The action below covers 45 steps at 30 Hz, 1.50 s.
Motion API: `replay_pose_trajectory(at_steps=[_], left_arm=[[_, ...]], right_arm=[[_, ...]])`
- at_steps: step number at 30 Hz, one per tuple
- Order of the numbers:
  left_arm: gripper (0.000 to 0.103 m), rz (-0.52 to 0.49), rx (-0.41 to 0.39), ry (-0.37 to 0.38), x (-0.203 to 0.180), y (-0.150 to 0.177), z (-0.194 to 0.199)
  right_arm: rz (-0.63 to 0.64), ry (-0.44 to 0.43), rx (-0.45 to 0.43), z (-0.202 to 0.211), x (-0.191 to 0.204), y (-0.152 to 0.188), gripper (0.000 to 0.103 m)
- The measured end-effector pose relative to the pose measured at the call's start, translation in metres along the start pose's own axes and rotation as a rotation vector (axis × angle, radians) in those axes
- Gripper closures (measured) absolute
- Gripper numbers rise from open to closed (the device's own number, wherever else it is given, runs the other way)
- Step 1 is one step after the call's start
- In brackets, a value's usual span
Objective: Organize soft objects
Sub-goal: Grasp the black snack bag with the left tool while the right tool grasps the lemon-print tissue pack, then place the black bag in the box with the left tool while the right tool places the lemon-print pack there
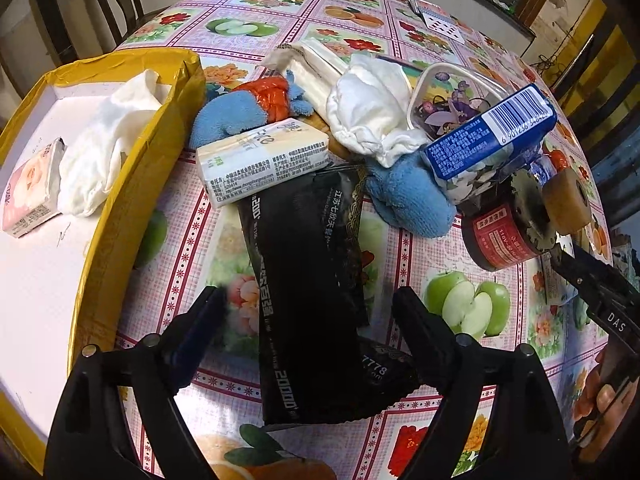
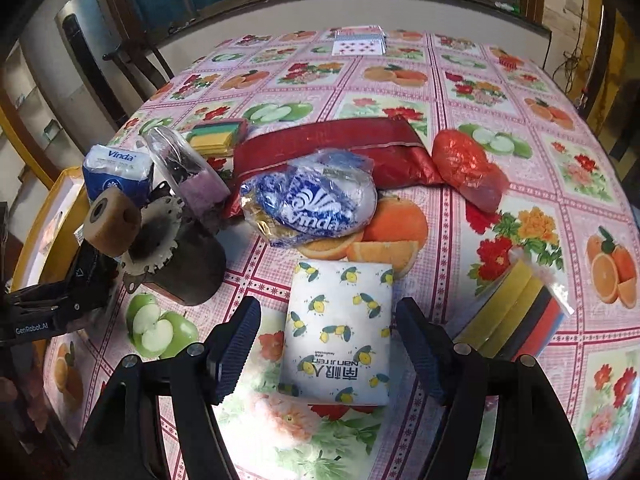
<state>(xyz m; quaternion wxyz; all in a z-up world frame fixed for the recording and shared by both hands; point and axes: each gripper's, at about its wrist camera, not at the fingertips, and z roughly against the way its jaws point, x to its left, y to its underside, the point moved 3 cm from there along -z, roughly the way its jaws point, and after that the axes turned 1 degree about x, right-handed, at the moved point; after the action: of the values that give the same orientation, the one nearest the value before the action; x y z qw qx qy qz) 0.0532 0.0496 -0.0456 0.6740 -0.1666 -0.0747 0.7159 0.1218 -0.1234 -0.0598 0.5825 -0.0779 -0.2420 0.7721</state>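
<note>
Left gripper (image 1: 308, 300) was released, its 2 fingers (image 1: 208, 312) spread wide to either side of a long black pouch (image 1: 308, 280) lying flat on the desk (image 1: 460, 248), pads not touching it. Just ahead of the fingers a cream tissue pack (image 1: 264, 160) overlapped the pouch's far end; beyond it lay a blue plush toy (image 1: 232, 116) with an orange wrap, a white cloth bundle (image 1: 368, 108) and a blue towel piece (image 1: 412, 196). Right of the fingers a blue tissue pack (image 1: 492, 136) leaned on a dark motor-like part (image 1: 516, 224). Left of the fingers stood a yellow-rimmed box (image 1: 120, 208) holding a white cloth (image 1: 108, 144) and a pink tissue pack (image 1: 32, 188). Right gripper (image 2: 328, 320) was also released, fingers (image 2: 240, 340) apart and straddling a white lemon-print pack (image 2: 340, 332) flat on the desk, not gripping it. Ahead of those fingers lay a crumpled Vinda bag (image 2: 312, 200), a red pouch (image 2: 340, 148) and an orange plastic bag (image 2: 468, 168). Just right of the fingers sat a stack of coloured sponges (image 2: 516, 312).
</note>
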Motion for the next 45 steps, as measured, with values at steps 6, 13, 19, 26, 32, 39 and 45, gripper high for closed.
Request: replay_pose_trajectory(at_steps=[6,13,19,26,32,39,45], left_arm=[[0.011,-0.014,-0.011,0.004,-0.002,0.001,-0.001],[0.069,-0.008,-0.036,0.049,0.009,0.002,0.009],[0.074,-0.037,-0.049,0.087,0.012,0.020,0.020],[0.074,-0.090,-0.029,0.232,0.019,0.049,0.051],[0.074,-0.062,-0.155,0.174,0.059,0.036,0.099],[0.074,0.056,-0.264,-0.041,0.143,-0.011,0.113],[0.074,0.110,-0.252,-0.164,0.191,-0.049,0.089]], right_arm=[[0.006,0.016,-0.041,0.002,0.003,0.005,0.049],[-0.034,-0.078,-0.049,0.016,0.006,0.026,0.050],[-0.043,-0.162,-0.077,0.043,0.021,0.054,0.050],[-0.015,-0.269,-0.092,0.070,0.055,0.066,0.050],[0.061,-0.352,-0.086,0.072,0.113,0.047,0.050],[0.173,-0.441,-0.079,0.053,0.219,-0.006,0.050],[0.239,-0.445,-0.048,0.004,0.317,-0.060,0.050]])
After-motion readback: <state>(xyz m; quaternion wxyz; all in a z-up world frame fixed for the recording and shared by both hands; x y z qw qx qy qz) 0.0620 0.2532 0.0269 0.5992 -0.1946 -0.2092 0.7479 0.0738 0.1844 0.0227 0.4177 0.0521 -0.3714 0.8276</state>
